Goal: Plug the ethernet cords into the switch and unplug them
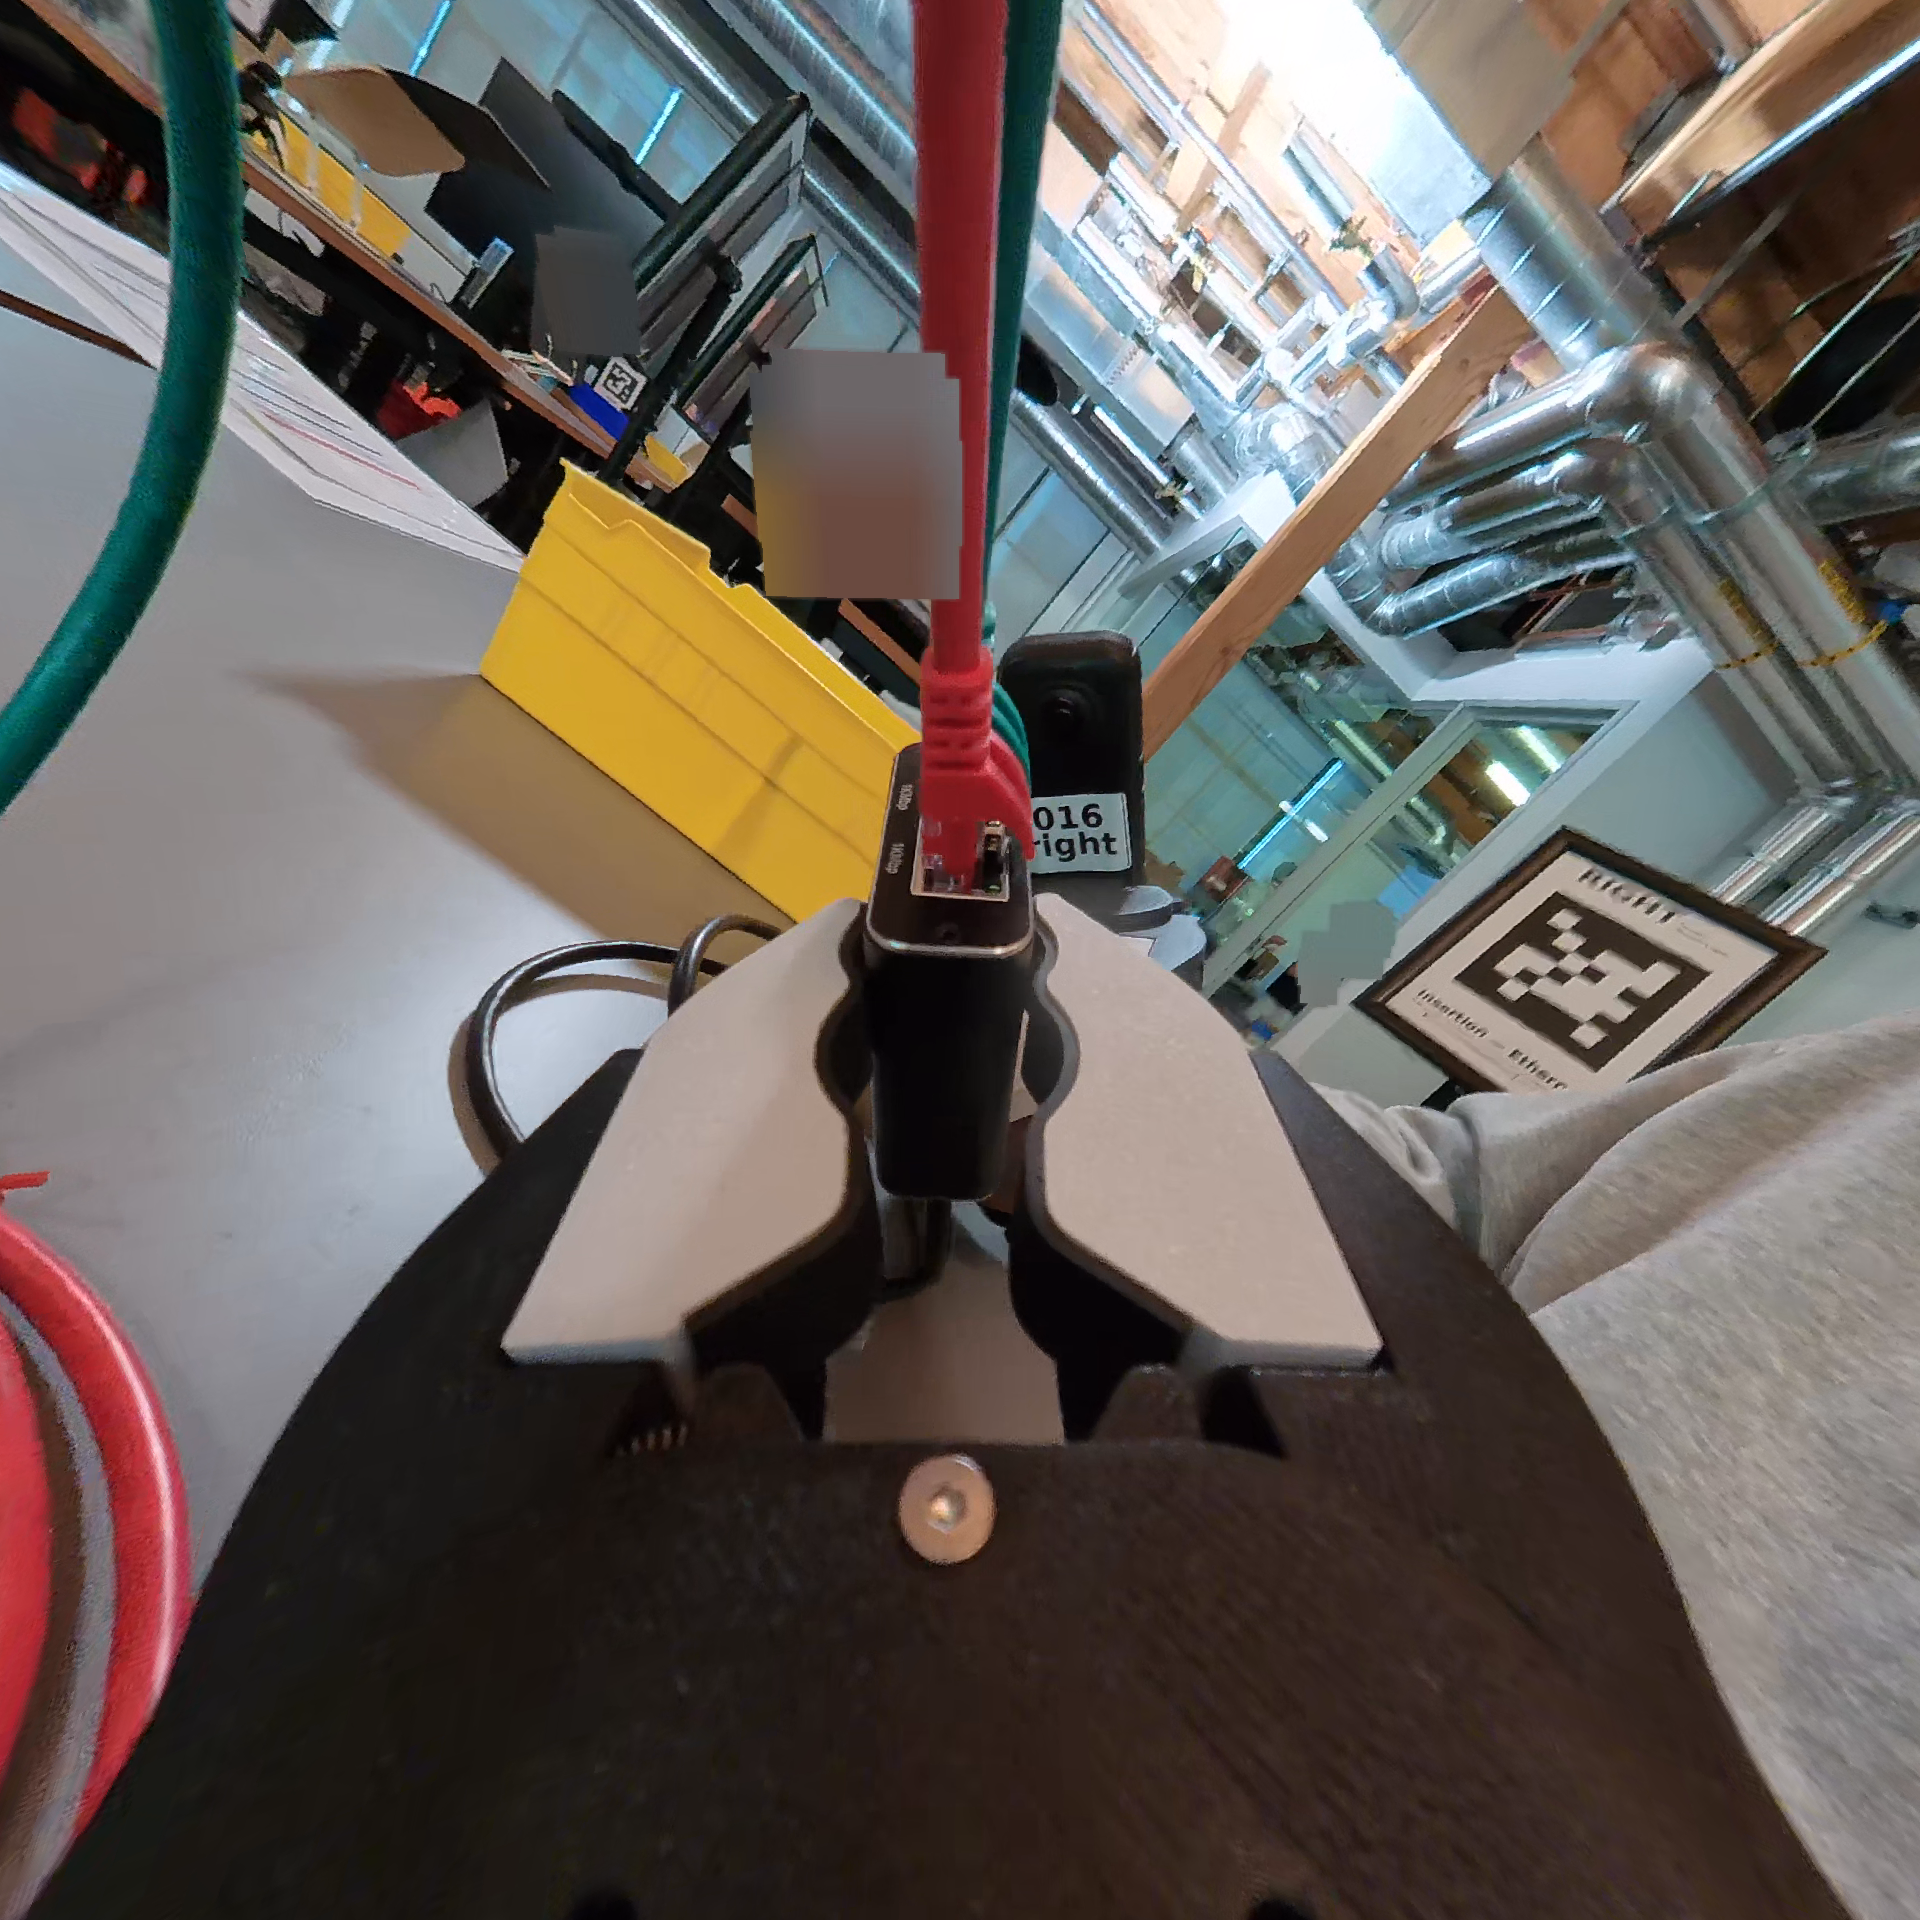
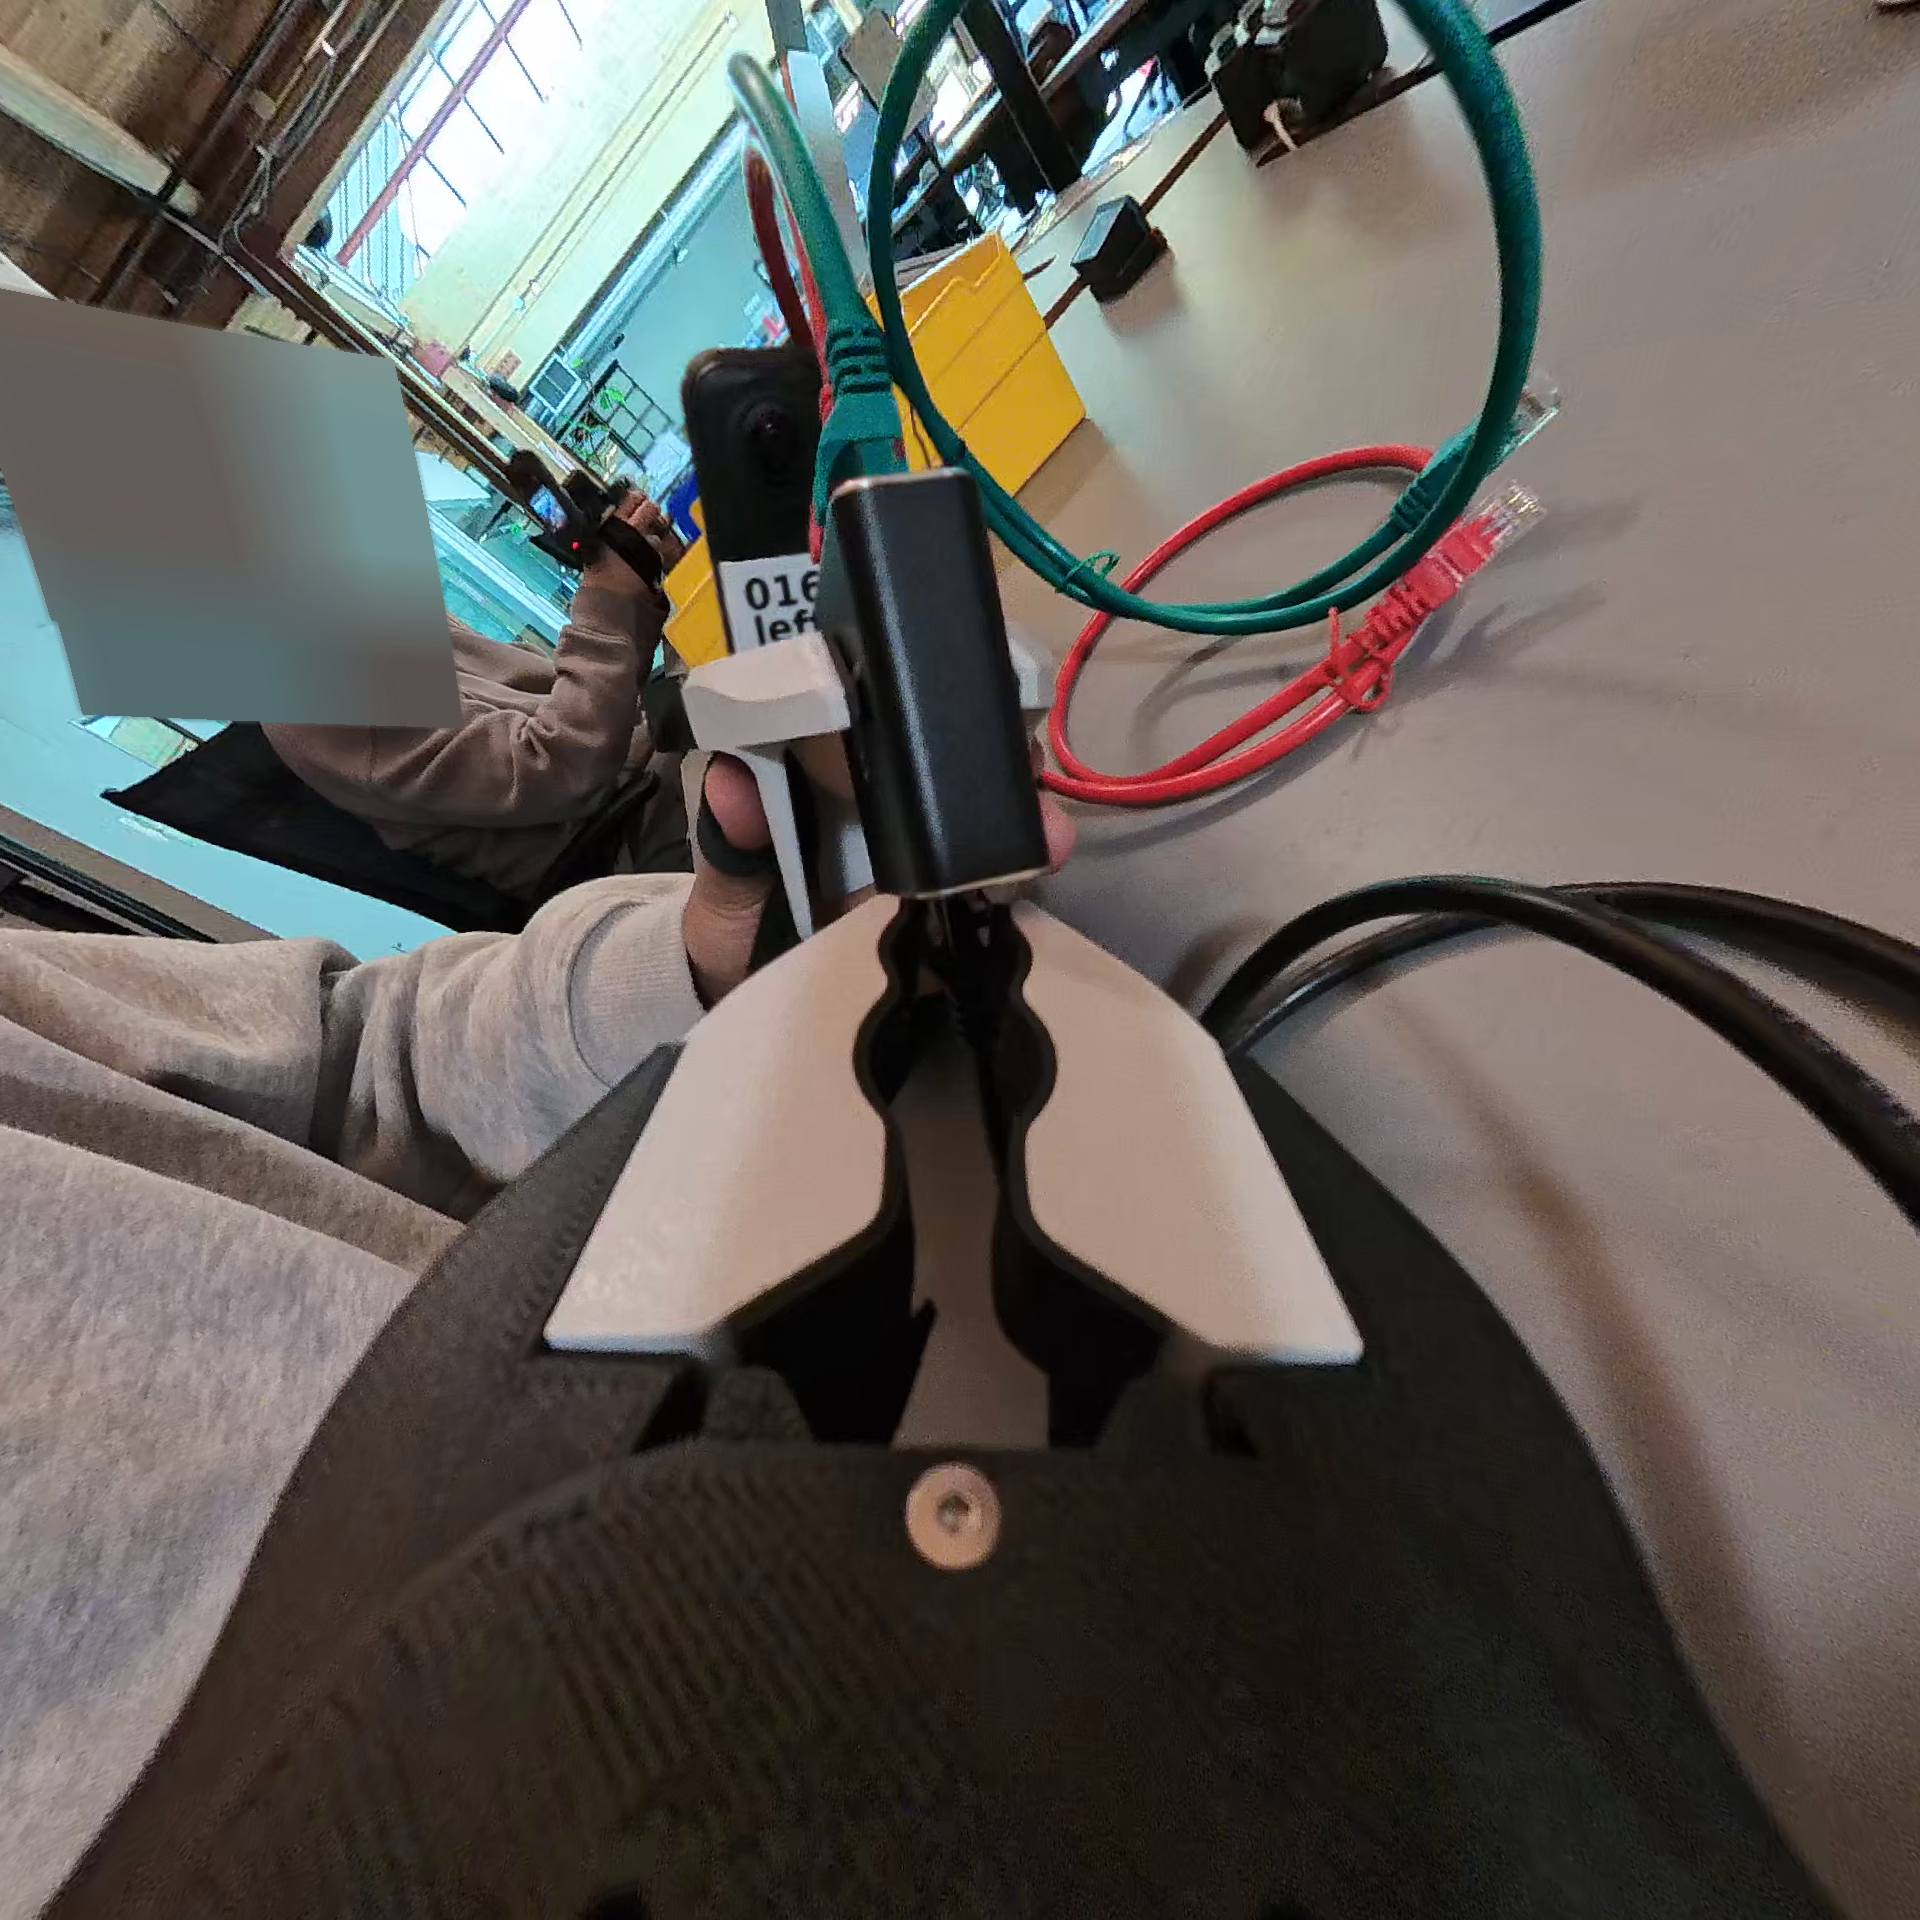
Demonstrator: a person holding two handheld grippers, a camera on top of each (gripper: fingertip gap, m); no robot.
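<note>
Switch (image 1: 948, 1023), small, rigid and probably light, sat centre frame, clamped in the left hand-held gripper (image 1: 948, 935). Red cord (image 1: 951, 416) and green cord (image 2: 854, 384) were plugged in; best grasped at their boots. Right hand-held gripper (image 2: 951, 925) was nearly closed below the switch; hold unclear.

A grey table (image 2: 1558, 1195) carries a red cord (image 2: 1226, 727) and a green cord (image 2: 1247, 613), looped and overlapping. A thick black cable (image 2: 1662, 956) lies nearer. A yellow bin (image 2: 997, 364) sits toward the far edge beside a small black box (image 2: 1117, 244).
</note>
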